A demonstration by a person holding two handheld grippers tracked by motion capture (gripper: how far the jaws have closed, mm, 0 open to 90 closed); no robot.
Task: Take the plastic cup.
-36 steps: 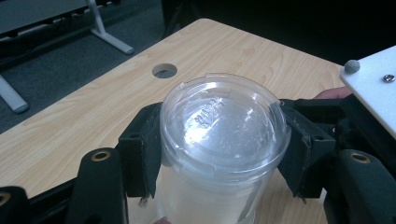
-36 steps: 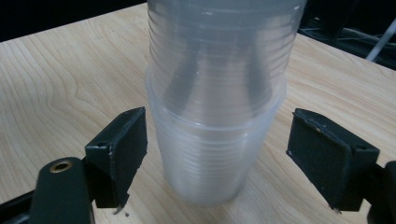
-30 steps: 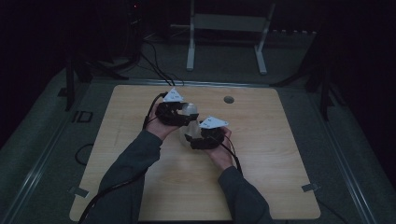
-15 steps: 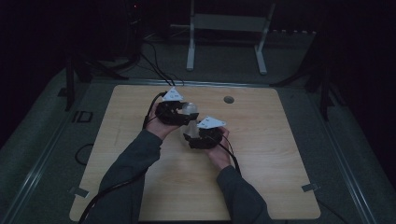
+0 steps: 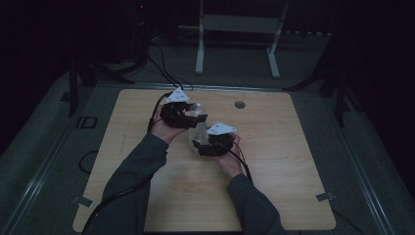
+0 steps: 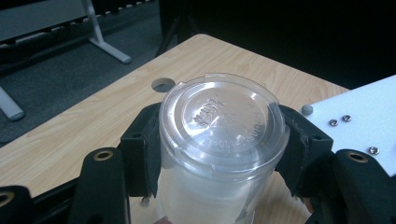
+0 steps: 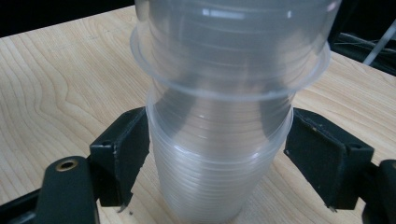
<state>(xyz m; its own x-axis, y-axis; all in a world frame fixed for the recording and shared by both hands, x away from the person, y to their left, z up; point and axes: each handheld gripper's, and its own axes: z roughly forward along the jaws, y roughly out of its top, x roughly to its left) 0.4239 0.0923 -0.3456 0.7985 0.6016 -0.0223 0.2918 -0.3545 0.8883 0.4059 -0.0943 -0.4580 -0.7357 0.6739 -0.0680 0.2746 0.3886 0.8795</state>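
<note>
Tools met over the middle of the surface (image 5: 293,186) in the high view, the left tool (image 5: 193,116) and right tool (image 5: 203,147) at opposite ends of a clear cup stack (image 5: 197,128). Left tool's view showed its pads clamping the outermost cup (image 6: 219,140), base outward. Right tool's view showed its jaws, just narrowed, bracketing the nested cups (image 7: 215,158): the left pad touched, the right stood apart.

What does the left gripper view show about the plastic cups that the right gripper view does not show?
The left gripper view shows the flat embossed bottom of the upturned top cup and the round hole in the table. The right gripper view shows the flared rim of that cup, with the ribbed stack of cups beneath. Both show black jaws flanking clear cups above the wooden table.
</note>
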